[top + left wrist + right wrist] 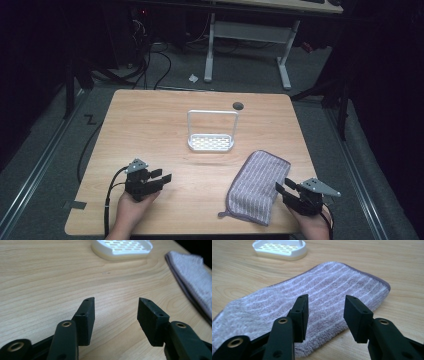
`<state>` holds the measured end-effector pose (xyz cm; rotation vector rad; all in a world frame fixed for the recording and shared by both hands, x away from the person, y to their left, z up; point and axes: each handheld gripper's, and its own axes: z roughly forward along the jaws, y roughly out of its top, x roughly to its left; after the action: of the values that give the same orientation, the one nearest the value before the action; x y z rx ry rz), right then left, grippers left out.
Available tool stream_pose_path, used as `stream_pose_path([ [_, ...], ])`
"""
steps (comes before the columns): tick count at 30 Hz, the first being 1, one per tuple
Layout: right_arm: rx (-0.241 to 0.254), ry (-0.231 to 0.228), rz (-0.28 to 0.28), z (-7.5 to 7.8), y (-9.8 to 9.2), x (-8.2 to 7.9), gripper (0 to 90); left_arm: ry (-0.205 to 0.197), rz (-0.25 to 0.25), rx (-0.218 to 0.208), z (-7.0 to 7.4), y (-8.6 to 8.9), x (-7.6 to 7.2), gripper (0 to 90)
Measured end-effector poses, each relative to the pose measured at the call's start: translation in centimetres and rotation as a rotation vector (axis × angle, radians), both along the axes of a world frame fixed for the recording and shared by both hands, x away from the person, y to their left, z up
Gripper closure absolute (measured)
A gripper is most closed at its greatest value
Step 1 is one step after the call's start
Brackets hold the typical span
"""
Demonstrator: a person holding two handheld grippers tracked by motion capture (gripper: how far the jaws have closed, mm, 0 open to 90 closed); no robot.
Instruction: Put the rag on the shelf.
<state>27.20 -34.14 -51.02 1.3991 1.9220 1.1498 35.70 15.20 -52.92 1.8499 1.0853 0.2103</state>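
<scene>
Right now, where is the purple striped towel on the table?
In the high view the purple striped towel lies folded at the table's near right, just left of the open right claw and in front of the white rack.

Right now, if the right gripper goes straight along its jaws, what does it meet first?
Probably the striped purple towel: the right gripper, jaws open and empty, points across its near edge. Beyond it stands the white rack. How high the jaws ride above the cloth is unclear.

A white slotted rack [210, 142] with a handle stands mid-table [150, 120].
</scene>
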Motion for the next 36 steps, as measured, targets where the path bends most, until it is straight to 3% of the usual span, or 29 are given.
stream_pose_path([
  [3, -0.011, 0.004, 0.002, -0.2, 0.0, 0.2, 57.8, 0.008, -0.012, 0.018, -0.3, -0.5, -0.1, 47.6],
  [13, -0.003, -0.004, 0.007, -0.1, -0.9, -0.2, 59.7, 0.032, -0.071, -0.011, -0.4, -3.4, -0.8, 49.3],
  [16, 0.001, 0.003, 0.002, -0.3, -1.2, 0.0, 60.9, 0.047, -0.11, -0.02, -0.3, -5.0, -0.7, 54.7],
  [18, 0.009, 0.007, -0.001, -0.3, -1.4, 0.1, 61.9, 0.069, -0.155, -0.061, -0.1, -6.8, -0.6, 66.3],
  [19, 0.01, 0.007, -0.002, -0.3, -1.4, 0.1, 62.6, 0.063, -0.183, -0.041, 0.1, -8.0, -0.7, 72.1],
  [20, 0.015, 0.01, -0.002, -0.4, -1.3, 0.1, 64.8, 0.054, -0.215, -0.015, 0.2, -9.4, -0.7, 86.4],
  [21, 0.013, 0.012, -0.001, -0.4, -1.2, 0.1, 66.1, 0.053, -0.241, 0.001, 0.4, -10.6, -0.7, 89.6],
  [25, -0.001, 0.012, 0.012, -0.6, -1.0, 0.0, 68.7, 0.026, -0.359, 0.053, 1.4, -17.5, -0.3, 90.0],
  [28, 0.004, 0.022, 0.014, -0.8, -0.9, 0.2, 69.6, 0.051, -0.411, 0.089, 1.1, -21.3, 0.6, 90.0],
  [30, 0.0, 0.026, 0.018, -0.9, -0.9, 0.2, 70.0, 0.078, -0.439, 0.113, 0.6, -22.8, 1.1, 90.0],
  [32, -0.001, 0.028, 0.019, -1.0, -0.9, 0.2, 70.1, 0.083, -0.465, 0.167, 0.0, -23.7, 1.2, 90.0],
  [36, -0.004, 0.03, 0.019, -1.0, -0.9, 0.1, 70.7, 0.072, -0.474, 0.156, -0.4, -23.3, 0.7, 90.0],
])
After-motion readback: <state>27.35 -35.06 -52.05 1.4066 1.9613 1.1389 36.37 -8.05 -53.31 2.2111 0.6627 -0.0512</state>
